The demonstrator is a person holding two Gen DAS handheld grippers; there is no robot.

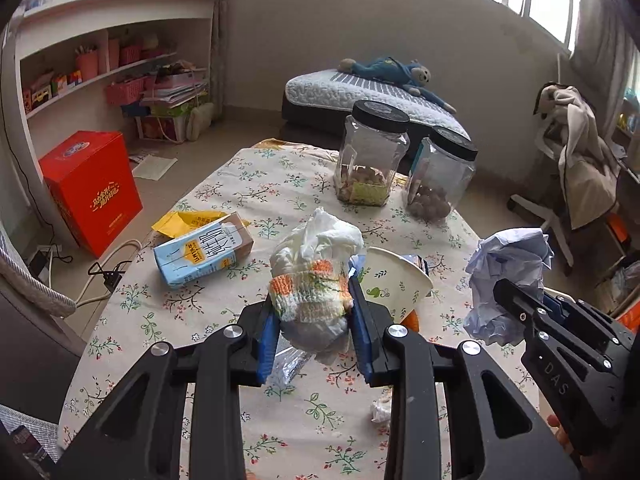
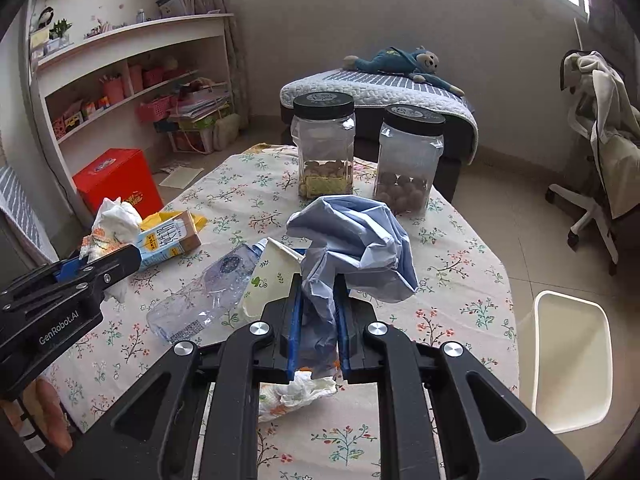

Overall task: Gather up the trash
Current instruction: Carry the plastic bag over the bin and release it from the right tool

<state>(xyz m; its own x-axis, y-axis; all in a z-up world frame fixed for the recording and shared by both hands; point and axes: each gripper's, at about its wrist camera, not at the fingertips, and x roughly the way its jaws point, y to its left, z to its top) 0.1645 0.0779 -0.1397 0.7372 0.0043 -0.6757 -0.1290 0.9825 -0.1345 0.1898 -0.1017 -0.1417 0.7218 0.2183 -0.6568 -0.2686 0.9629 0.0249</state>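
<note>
- Holding a crumpled tissue wad [image 1: 310, 280] with an orange-and-green print between the blue pads of the left gripper [image 1: 316, 300]; jaws standing narrow, pressed on both sides of the wad, which is hanging clear above the floral tablecloth [image 1: 248, 184]
- Clamping a crumpled pale-blue paper [image 2: 352, 240] in the right gripper [image 2: 318, 312]; jaws nearly closed on its thin lower twist, the loose bulk billowing above the pads
- Judging the step as carrying both pieces off the table toward the white bin [image 2: 568, 360] sitting just past the table's right edge
- Keeping both grips firm while travelling; squeezing light paper low down as here is risking a slip, so moving smoothly rather than jerking
- Bringing the right load over the bin's mouth first, being nearer; following with the left, avoiding a tangle of the two grippers, which are riding close side by side
- Releasing only once well inside the rim; crumpled paper tending to drift or catch on the pads
- Pointing both grippers forward and downward over the table, side by side, tilted at a similar slant
- Leaving on the cloth: milk carton [image 1: 204, 252], paper cup [image 2: 272, 276] on its side, crushed plastic bottle [image 2: 200, 300], another tissue [image 2: 296, 394] just below the right gripper; two lidded jars [image 2: 324, 148] standing at the far end, probably not trash
</note>
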